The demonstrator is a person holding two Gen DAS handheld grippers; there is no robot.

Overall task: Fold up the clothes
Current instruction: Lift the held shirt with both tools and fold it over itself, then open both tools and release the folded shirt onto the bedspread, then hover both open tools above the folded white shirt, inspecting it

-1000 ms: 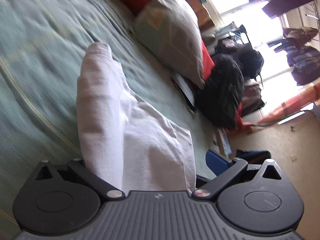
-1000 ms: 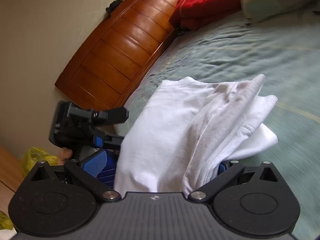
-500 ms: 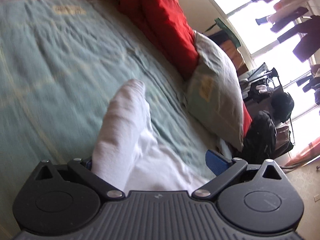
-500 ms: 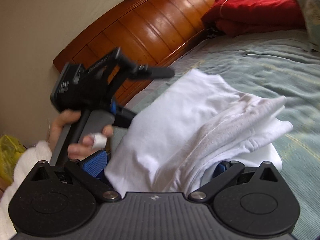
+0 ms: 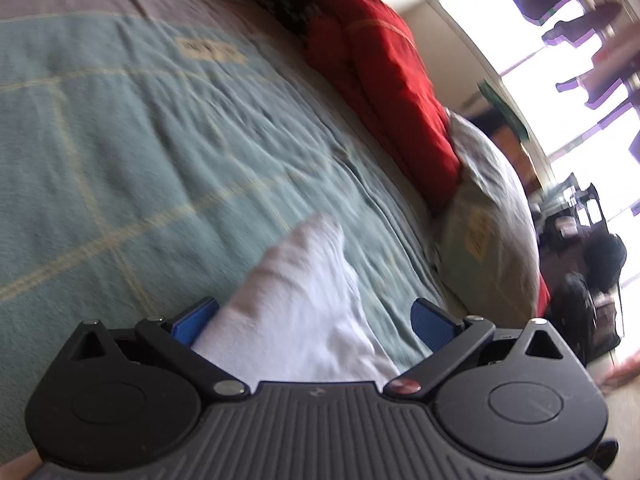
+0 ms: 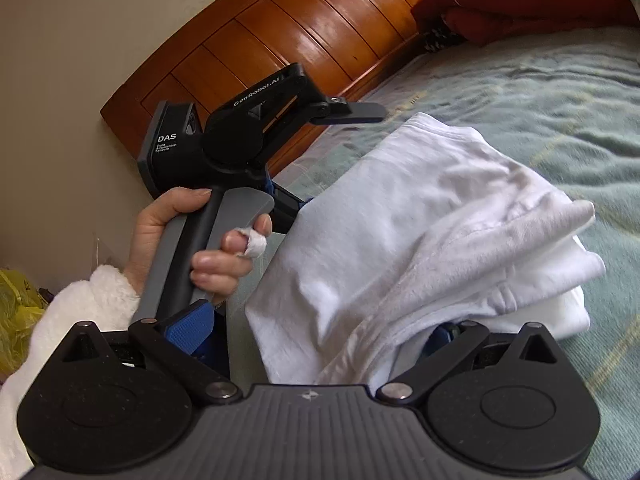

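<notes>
A white garment (image 6: 420,232) lies bunched in loose folds on the green bedspread (image 6: 560,100). In the right wrist view it drapes over my right gripper (image 6: 316,330), which is open; the right pad is hidden under cloth. A person's hand (image 6: 208,256) holds my left gripper (image 6: 336,158) at the garment's left edge, jaws wide apart, with its upper finger (image 6: 352,113) above the cloth. In the left wrist view a rolled end of the garment (image 5: 304,304) lies between the spread pads of the left gripper (image 5: 316,320).
A wooden headboard (image 6: 304,40) runs along the bed's far side. Red bedding (image 5: 384,92) and a grey pillow (image 5: 492,232) are piled at the bed's end. Dark bags (image 5: 588,292) stand on the floor by a bright window. A yellow bag (image 6: 16,308) sits low left.
The left gripper has risen and swung toward the headboard, so less cloth shows in its view. In the right wrist view the left gripper and hand have come up beside the garment.
</notes>
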